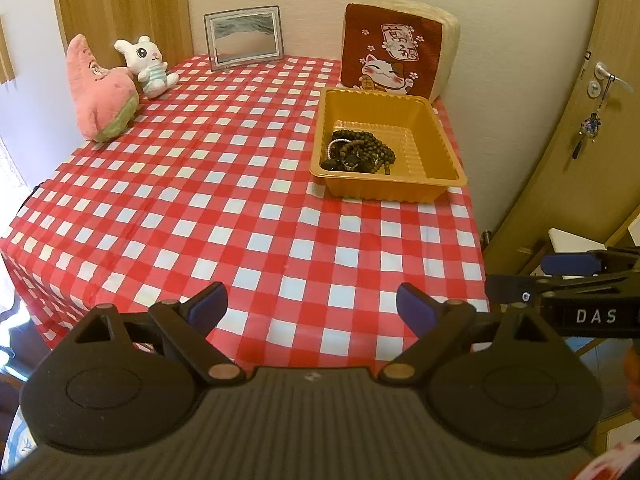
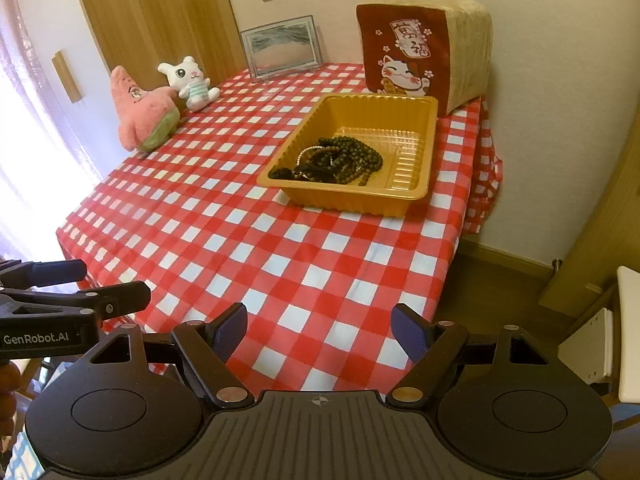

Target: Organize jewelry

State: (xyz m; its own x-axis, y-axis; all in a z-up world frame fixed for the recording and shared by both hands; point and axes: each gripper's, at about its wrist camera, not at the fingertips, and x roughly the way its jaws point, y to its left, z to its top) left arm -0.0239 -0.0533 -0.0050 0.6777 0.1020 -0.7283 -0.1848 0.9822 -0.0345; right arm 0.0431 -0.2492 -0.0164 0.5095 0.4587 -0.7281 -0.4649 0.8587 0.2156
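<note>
An orange plastic tray [image 1: 440, 128] [image 2: 428, 148] stands on the far right of the checked tablecloth. Inside lies a tangled heap of dark bead necklaces and bracelets [image 1: 360, 151] [image 2: 332, 160], piled toward the tray's left side. My left gripper [image 1: 312, 312] hovers over the table's near edge, open, nothing between its blue pads. My right gripper [image 2: 318, 330] is also open and empty, held at the near right corner of the table. Each gripper shows at the edge of the other's view: the right gripper [image 1: 560, 276], the left gripper [image 2: 84, 284].
A pink star plush [image 1: 100, 88] [image 2: 140, 108] and a white bunny plush [image 1: 148, 64] [image 2: 192, 82] sit at the far left. A framed picture [image 1: 244, 38] [image 2: 284, 46] and a lucky-cat cushion [image 1: 396, 48] [image 2: 420, 52] stand at the back wall. A door [image 1: 592, 100] is on the right.
</note>
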